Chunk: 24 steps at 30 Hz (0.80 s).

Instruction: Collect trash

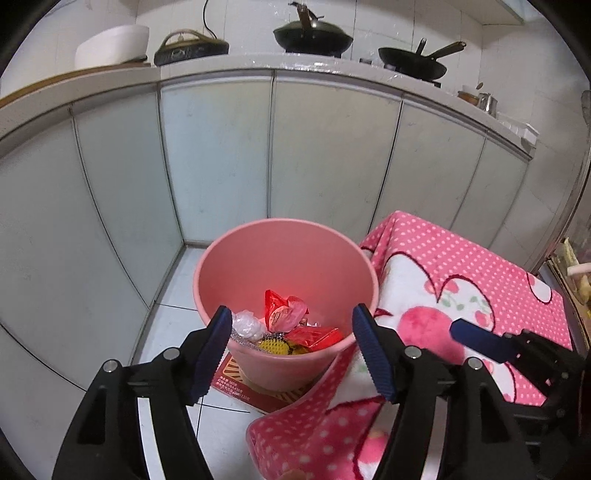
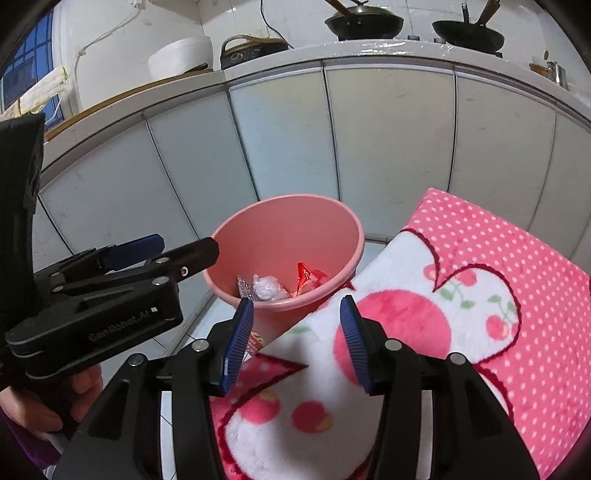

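Note:
A pink bin (image 1: 284, 258) stands on the tiled floor beside a table. It holds red wrappers (image 1: 284, 314), a crumpled clear wrapper (image 1: 245, 326) and a yellow piece (image 1: 273, 347). The bin (image 2: 284, 236) also shows in the right wrist view. My left gripper (image 1: 291, 325) is open and empty, above the bin's near rim. It appears from the side in the right wrist view (image 2: 162, 247). My right gripper (image 2: 295, 314) is open and empty over the blanket's near edge, just right of the bin. One blue fingertip (image 1: 469, 332) of it shows in the left wrist view.
A pink dotted blanket (image 2: 480, 295) with cherry prints covers the table to the right of the bin. A red printed card (image 1: 236, 384) lies under the bin. Pale cabinet doors (image 1: 221, 155) stand behind. The counter above carries woks (image 1: 312, 35) and a pot.

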Each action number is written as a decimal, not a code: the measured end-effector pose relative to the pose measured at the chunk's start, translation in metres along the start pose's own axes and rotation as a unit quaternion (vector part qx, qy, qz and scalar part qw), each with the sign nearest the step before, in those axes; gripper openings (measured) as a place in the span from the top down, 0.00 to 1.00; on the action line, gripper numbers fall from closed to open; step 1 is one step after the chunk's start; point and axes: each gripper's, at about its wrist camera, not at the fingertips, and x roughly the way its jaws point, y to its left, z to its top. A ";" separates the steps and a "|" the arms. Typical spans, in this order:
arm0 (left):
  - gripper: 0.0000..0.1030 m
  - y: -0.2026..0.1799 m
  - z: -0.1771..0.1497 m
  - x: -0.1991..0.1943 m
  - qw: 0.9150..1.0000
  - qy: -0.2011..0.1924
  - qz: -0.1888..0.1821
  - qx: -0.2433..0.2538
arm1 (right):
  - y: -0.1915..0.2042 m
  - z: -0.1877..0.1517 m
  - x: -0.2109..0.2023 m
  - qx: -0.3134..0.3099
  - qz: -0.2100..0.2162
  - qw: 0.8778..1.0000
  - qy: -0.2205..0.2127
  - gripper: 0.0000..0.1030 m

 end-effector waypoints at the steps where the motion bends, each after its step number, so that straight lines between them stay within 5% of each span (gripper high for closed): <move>1: 0.35 -0.001 -0.002 -0.005 1.000 -0.005 0.001 -0.001 | 0.001 -0.001 -0.003 0.000 -0.002 1.000 -0.004 0.52; 15: 0.35 -0.017 -0.020 -0.064 0.998 -0.058 0.009 0.011 | 0.018 -0.024 -0.045 -0.023 -0.025 0.999 -0.035 0.52; 24: 0.37 -0.012 -0.029 -0.076 0.998 -0.057 0.006 0.007 | 0.025 -0.032 -0.052 -0.029 -0.034 0.998 -0.039 0.52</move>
